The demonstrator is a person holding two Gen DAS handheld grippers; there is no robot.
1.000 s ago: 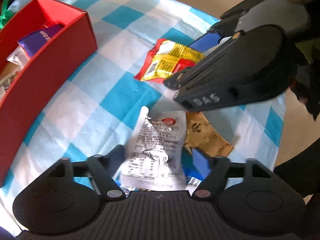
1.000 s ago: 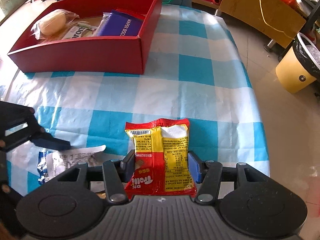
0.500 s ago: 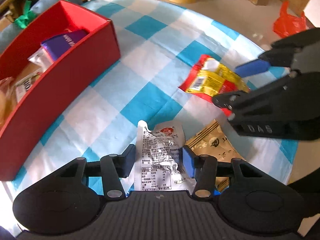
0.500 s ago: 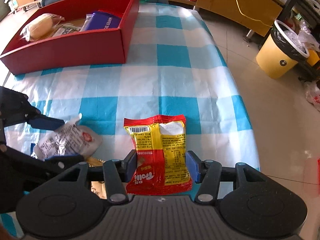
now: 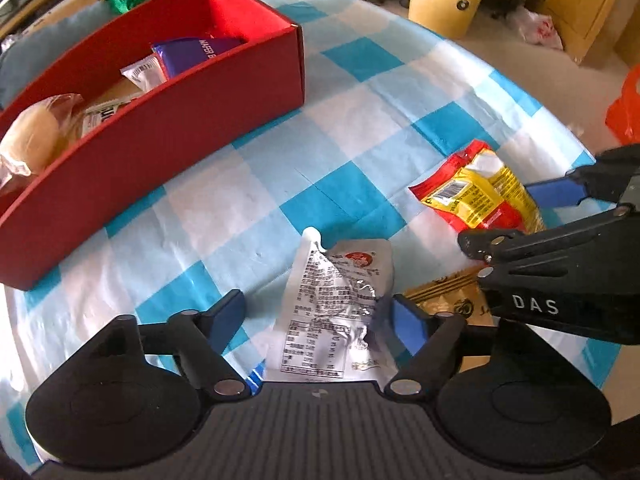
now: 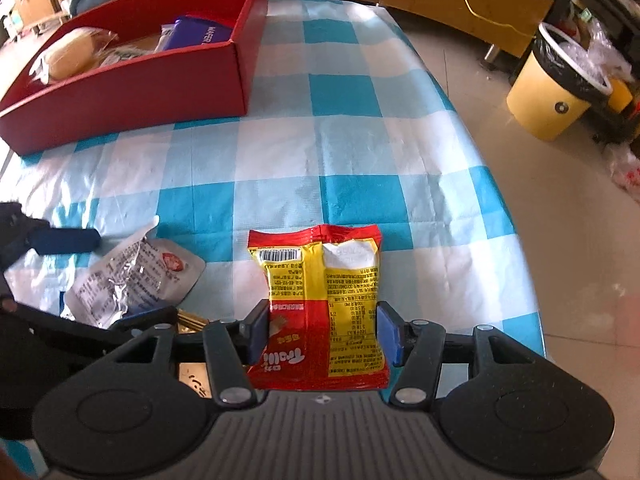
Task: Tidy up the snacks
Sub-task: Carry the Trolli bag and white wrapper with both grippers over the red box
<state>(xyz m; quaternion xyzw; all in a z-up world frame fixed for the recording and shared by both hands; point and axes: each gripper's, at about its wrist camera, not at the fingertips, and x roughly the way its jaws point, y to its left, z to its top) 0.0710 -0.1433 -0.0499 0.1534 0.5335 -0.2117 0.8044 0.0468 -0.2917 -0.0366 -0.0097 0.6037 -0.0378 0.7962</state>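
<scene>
left gripper (image 5: pixel 318 318): jaws wide apart, silver packet (image 5: pixel 336 308) lies between them, right pad touching its edge, left pad clear
right gripper (image 6: pixel 322 330): pads pressed on both sides of red-yellow snack bag (image 6: pixel 322 300), lower centre of right view
gold packet (image 5: pixel 448 300): partly under silver packet, lower right of left view
red box (image 6: pixel 132 84): upper left, holds bread roll (image 6: pixel 70 58) and purple pack (image 6: pixel 200 34)
checked cloth (image 6: pixel 352 152): under everything
</scene>
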